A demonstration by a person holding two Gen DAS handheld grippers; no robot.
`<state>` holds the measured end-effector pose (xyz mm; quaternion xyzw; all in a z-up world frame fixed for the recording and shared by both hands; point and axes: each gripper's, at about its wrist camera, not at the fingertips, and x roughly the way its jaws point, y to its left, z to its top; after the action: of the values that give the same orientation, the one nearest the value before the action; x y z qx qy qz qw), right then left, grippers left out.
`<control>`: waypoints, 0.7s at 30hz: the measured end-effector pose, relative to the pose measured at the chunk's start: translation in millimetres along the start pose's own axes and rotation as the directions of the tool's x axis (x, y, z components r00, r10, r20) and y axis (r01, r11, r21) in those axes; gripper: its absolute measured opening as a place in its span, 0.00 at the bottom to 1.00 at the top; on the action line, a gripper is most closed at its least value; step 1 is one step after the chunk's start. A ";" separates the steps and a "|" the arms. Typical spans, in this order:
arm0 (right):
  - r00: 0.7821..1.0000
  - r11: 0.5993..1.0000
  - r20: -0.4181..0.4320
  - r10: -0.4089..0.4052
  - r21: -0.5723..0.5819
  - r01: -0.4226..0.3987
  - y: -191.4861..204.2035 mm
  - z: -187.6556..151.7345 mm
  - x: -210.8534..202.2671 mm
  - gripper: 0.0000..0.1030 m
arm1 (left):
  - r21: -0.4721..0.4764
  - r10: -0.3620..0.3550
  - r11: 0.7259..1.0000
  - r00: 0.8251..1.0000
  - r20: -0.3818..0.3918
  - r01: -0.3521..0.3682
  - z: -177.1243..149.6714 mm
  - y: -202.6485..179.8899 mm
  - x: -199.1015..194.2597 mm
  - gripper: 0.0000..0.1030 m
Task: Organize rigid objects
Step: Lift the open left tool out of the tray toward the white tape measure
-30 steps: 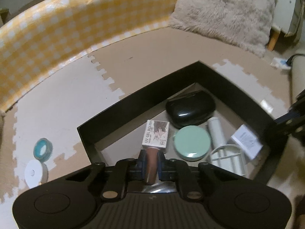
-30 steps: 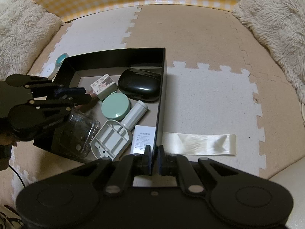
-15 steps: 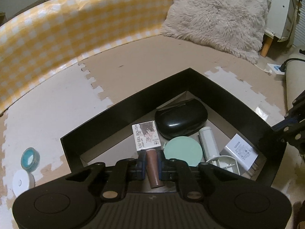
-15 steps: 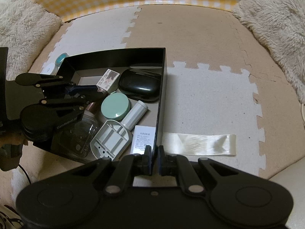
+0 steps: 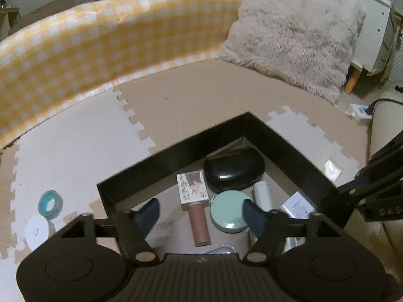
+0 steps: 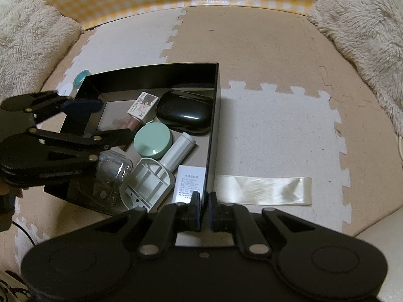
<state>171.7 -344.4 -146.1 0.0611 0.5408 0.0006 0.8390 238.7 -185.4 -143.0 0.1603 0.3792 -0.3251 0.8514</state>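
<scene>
Lying lengthwise between the left gripper (image 5: pixel 201 212)'s opening fingers, untouched, the nail polish bottle (image 5: pixel 196 210) rests inside the black box (image 6: pixel 211 130); right gripper (image 6: pixel 204 207) clamps the box's wall.

The black box (image 6: pixel 212 115) is crowded along its right wall: black case (image 6: pixel 185 117), green compact (image 6: pixel 153 139), white tube (image 6: pixel 177 152), white adapter (image 6: pixel 190 185) and grey holder (image 6: pixel 147 188) lie close together. The nail polish (image 5: pixel 195 207) lies mid-floor. Bare floor of the box shows only by its far left corner, where the left gripper (image 5: pixel 201 214) hangs, jaws opening, nothing pressed between them. The right gripper (image 6: pixel 203 201) blocks the near right corner, clamped on the wall. Right of the box, the mat (image 6: pixel 277 130) is open except for a ribbon (image 6: pixel 262 191).
</scene>
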 end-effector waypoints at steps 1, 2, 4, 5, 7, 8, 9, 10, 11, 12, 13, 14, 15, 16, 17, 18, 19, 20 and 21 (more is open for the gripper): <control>1.000 1.000 0.000 0.000 0.000 0.000 0.0 -0.1 0.1 0.07 | -0.004 0.003 1.000 1.000 0.007 -0.003 1.4 0.1 -2.8 0.84; 1.000 1.000 0.000 0.000 0.000 0.000 0.6 -0.1 0.0 0.07 | -0.010 0.006 1.000 1.000 0.014 -0.005 2.8 0.3 -5.7 0.86; 1.000 1.000 0.000 -0.001 -0.001 0.001 0.9 -0.2 0.1 0.07 | -0.019 0.013 1.000 0.999 0.030 -0.013 5.8 0.5 -11.7 0.91; 1.000 1.000 0.000 -0.001 -0.001 0.001 1.3 -0.2 -0.1 0.07 | -0.020 0.018 1.000 0.999 0.036 -0.017 7.5 1.0 -14.2 0.92; 1.000 1.000 0.000 -0.001 -0.001 0.001 1.3 -0.2 -0.1 0.07 | -0.027 0.030 0.999 0.998 0.051 -0.029 10.1 1.2 -19.3 0.97; 1.000 1.000 0.000 0.000 -0.001 0.000 1.3 -0.2 -0.1 0.07 | -0.036 0.035 0.999 0.998 0.058 -0.033 11.6 2.0 -22.2 0.98; 1.000 1.000 0.000 0.000 -0.001 0.000 1.4 -0.2 -0.1 0.07 | -0.044 0.038 0.998 0.997 0.066 -0.035 12.9 3.4 -25.2 1.00; 1.000 1.000 0.000 -0.001 -0.001 0.001 1.3 -0.2 -0.1 0.07 | -0.055 0.042 0.998 0.996 0.077 -0.038 14.4 5.0 -28.7 1.00; 1.000 1.000 0.001 -0.001 -0.001 0.001 1.3 -0.2 -0.1 0.07 | -0.066 0.049 0.997 0.995 0.087 -0.044 15.6 7.4 -31.8 1.00; 1.000 1.000 0.001 0.000 -0.001 0.000 1.3 -0.2 0.0 0.07 | -0.077 0.059 0.996 0.994 0.096 -0.052 17.0 9.4 -34.9 1.00; 1.000 1.000 0.000 0.000 -0.001 0.000 1.3 -0.2 0.0 0.07 | -0.088 0.071 0.994 0.992 0.107 -0.061 18.4 11.8 -38.3 1.00; 1.000 1.000 0.001 -0.001 -0.001 0.001 1.3 -0.2 0.0 0.07 | -0.100 0.083 0.992 0.989 0.121 -0.071 19.8 14.7 -42.3 1.00; 1.000 1.000 0.001 -0.001 -0.001 0.001 1.4 -0.2 0.0 0.07 | -0.110 0.095 0.991 0.986 0.134 -0.080 21.0 17.7 -46.3 1.00; 1.000 1.000 0.000 0.000 0.000 0.000 1.3 -0.2 0.0 0.07 | -0.120 0.105 0.989 0.984 0.147 -0.087 22.3 20.8 -50.6 1.00; 1.000 1.000 0.001 -0.001 -0.001 0.001 1.4 -0.3 0.0 0.07 | -0.130 0.112 0.987 0.980 0.162 -0.092 23.6 24.3 -55.6 1.00; 1.000 1.000 0.001 -0.001 -0.002 0.001 1.8 -0.3 -0.1 0.07 | -0.142 0.122 0.985 0.976 0.177 -0.098 25.1 28.3 -61.2 1.00; 1.000 1.000 0.001 -0.001 -0.002 0.001 2.1 -0.2 -0.2 0.07 | -0.151 0.131 0.983 0.973 0.188 -0.104 26.0 31.6 -64.9 1.00; 1.000 1.000 0.001 -0.001 -0.002 0.001 2.2 -0.2 -0.3 0.07 | -0.162 0.147 0.980 0.968 0.202 -0.115 27.2 35.2 -70.2 1.00; 1.000 1.000 0.001 -0.001 -0.002 0.001 2.2 -0.3 -0.3 0.07 | -0.171 0.166 0.977 0.963 0.214 -0.130 28.6 38.3 -74.4 1.00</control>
<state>171.5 -342.2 -145.7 0.0599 0.5405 0.0009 0.8392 242.8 -139.9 -67.3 0.0834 0.2903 -0.2462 0.9210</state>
